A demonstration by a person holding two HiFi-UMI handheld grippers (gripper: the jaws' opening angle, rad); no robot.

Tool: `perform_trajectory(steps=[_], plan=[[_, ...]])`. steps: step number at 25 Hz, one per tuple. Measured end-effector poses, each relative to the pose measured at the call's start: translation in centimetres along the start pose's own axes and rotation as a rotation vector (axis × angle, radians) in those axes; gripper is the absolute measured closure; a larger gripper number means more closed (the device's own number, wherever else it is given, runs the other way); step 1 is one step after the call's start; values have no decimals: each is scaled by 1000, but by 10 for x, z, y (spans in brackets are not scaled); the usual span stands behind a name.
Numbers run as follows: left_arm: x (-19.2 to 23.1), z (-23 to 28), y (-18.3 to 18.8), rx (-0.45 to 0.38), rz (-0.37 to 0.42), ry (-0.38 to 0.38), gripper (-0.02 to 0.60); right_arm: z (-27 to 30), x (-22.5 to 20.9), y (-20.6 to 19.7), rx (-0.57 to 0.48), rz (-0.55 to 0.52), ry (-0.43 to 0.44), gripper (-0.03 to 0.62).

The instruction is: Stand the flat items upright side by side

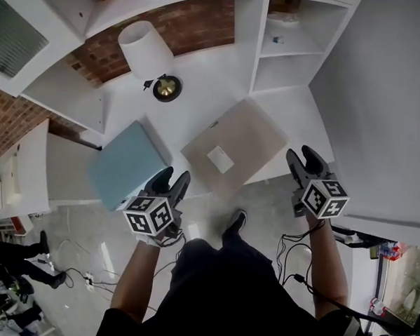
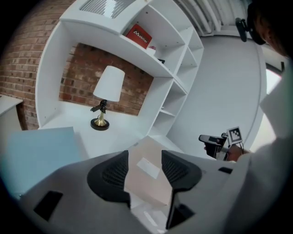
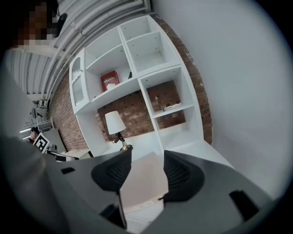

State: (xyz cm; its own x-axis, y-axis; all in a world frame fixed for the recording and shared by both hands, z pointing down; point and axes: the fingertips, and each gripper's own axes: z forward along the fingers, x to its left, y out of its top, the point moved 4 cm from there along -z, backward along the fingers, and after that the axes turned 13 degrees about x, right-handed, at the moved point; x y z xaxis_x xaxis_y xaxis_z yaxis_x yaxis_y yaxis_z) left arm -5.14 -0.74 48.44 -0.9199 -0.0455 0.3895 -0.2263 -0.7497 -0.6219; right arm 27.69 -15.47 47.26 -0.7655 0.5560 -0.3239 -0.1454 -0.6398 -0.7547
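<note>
Step in hand: approach, by judgement; neither flat thing is stood up yet.

Items:
- Blue item (image 1: 129,163): lies flat at the left of the desk (image 1: 200,93), its near end over the desk's front edge.
- Beige item (image 1: 235,147): lies flat at the middle of the desk, turned corner-on to the person, a white label (image 1: 219,158) on its top face. It sits near the blue item but apart from it.
- Lamp (image 1: 147,51): upright at the back of the desk, well apart from both.

Claws:
- Left gripper (image 1: 173,179): jaws stand moderately apart with nothing held. It hangs off the desk's front, just beside the blue item's near corner. In its own view the beige item shows in the gap, beyond the pads and untouched.
- Right gripper (image 1: 305,160): jaws likewise moderately apart and empty. It hangs off the desk's right front, near the beige item's right corner, which lies beyond its pads.

Next move, as judged: each claw to reach an edge that overhangs or can be got under, close on it and tip the item up onto one side. The two should then be brought together upright. A thin edge flush on the desk may be hard to catch, and a tall flat thing may topple once let go.
</note>
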Motion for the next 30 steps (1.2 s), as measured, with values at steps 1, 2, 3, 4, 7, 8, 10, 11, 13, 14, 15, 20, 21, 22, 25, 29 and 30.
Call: perform_trajectory(steps=[1,2,3,4,7,8,10,11,13,14,15,20,21,22,25,29,30], plan=[[1,8,-5,17,-22,14,373,8,-8,0,16,-12,15,369],[2,15,-10,31,-41,30,374,15,-14,0,32,-28,29,355],[3,22,-15,44,-56,44,374,23,-20,-1,47,-46,42,339],[2,29,-19,55,-69,54,374,30,-25,-1,63,-64,52,329],[3,47,-30,86,-100,58,371,52,-39,-2,108,-97,72,322],[3,54,-34,100,-108,54,371,60,-45,-3,127,-94,77,322],[4,67,-44,134,-116,38,370,76,-54,-7,174,-73,94,324],[4,72,-49,151,-119,27,368,85,-59,-10,201,-67,104,324],[5,84,-57,183,-130,6,367,104,-67,-15,261,-79,121,324],[7,89,-60,198,-136,1,365,113,-70,-18,295,-91,128,324],[8,94,-63,212,-142,0,364,122,-72,-21,328,-101,136,322],[16,107,-74,257,-174,27,359,161,-72,-29,444,-142,202,315],[18,108,-76,259,-191,30,357,167,-71,-29,460,-159,206,313],[20,109,-79,263,-212,30,356,173,-71,-29,476,-178,207,313],[24,115,-88,279,-287,7,353,190,-71,-32,531,-209,216,316],[25,126,-91,289,-340,-27,348,206,-74,-38,594,-224,225,322],[25,128,-91,289,-346,-33,350,208,-73,-40,607,-227,227,324]])
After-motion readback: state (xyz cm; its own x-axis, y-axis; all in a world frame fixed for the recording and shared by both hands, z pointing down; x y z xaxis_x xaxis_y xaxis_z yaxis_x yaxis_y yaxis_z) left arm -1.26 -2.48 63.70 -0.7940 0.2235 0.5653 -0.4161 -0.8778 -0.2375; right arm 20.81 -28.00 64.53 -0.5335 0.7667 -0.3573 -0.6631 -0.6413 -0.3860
